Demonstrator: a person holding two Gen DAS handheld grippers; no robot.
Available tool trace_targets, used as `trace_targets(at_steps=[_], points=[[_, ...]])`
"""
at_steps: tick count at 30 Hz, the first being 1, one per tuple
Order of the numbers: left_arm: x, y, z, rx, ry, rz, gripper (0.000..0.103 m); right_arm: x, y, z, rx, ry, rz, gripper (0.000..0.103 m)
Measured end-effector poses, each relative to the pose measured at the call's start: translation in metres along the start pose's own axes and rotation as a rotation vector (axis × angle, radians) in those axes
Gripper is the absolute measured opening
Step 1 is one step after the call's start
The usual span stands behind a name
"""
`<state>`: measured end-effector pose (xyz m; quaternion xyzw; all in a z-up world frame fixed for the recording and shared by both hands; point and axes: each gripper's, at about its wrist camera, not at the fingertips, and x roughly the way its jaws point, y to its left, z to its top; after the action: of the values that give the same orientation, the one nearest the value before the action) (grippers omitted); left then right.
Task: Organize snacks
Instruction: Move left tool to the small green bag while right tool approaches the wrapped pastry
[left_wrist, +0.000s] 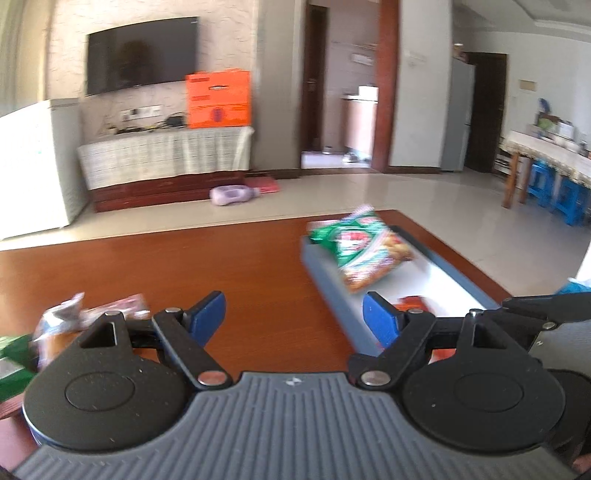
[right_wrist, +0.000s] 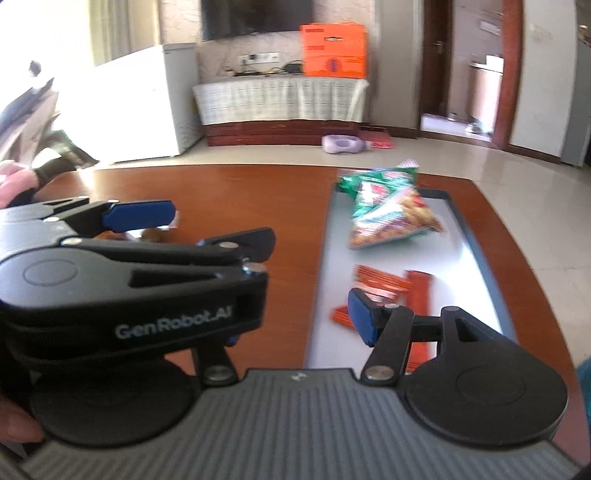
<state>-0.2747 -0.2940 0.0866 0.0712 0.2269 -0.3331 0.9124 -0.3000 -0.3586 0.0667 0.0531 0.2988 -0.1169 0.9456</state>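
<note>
Two views, both blurred.

Left wrist view: my left gripper (left_wrist: 293, 317) has its blue pads (left_wrist: 208, 314) spread wide, nothing between them, only bare wooden table (left_wrist: 166, 266) under the gap. Only this view shows the loose snacks at the left edge: a crumpled wrapped snack (left_wrist: 92, 314) and a green packet (left_wrist: 13, 360) behind the left finger, both on the table outside the tray. The grey tray (left_wrist: 332, 291) sits to the right on the table, with the green chip bag (left_wrist: 364, 247) leaning over its near wall. A bit of an orange packet (left_wrist: 412, 303) shows just behind the right pad. My right gripper's black linkage (left_wrist: 543, 310) pokes in at the right edge.

Right wrist view: this one shows the tray floor (right_wrist: 461, 240) properly. Chip bag (right_wrist: 388, 212) lies at the far end; orange snack packets (right_wrist: 384, 284) lie scattered nearer me, all inside the tray. My right gripper (right_wrist: 314, 317) is about half open, empty; only its right blue pad (right_wrist: 364, 317) is visible, hovering above the orange packets, and I can't tell if it touches them. Its left finger is hidden behind my left gripper (right_wrist: 140, 266), which crosses in from the left, pad (right_wrist: 138, 215) out over the table. Part of my hand (right_wrist: 14, 181) shows at the left edge.
</note>
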Motion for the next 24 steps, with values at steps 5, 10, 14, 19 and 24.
trace_targets(at_steps=[5,10,14,19,24], points=[[-0.025,0.049,-0.005,-0.056,-0.004,0.102,0.085,0.011,0.038,0.008,-0.037,0.007,0.073,0.06],[-0.051,0.11,-0.011,-0.113,-0.003,0.222,0.088,0.021,0.082,0.013,-0.082,0.02,0.15,0.06],[-0.068,0.164,-0.02,-0.147,0.012,0.318,0.093,0.029,0.111,0.016,-0.103,0.026,0.207,0.06],[-0.075,0.227,-0.035,-0.208,0.058,0.388,0.096,0.036,0.144,0.018,-0.121,0.03,0.265,0.06],[-0.064,0.26,-0.05,-0.184,0.123,0.395,0.096,0.045,0.169,0.022,-0.111,0.035,0.293,0.06]])
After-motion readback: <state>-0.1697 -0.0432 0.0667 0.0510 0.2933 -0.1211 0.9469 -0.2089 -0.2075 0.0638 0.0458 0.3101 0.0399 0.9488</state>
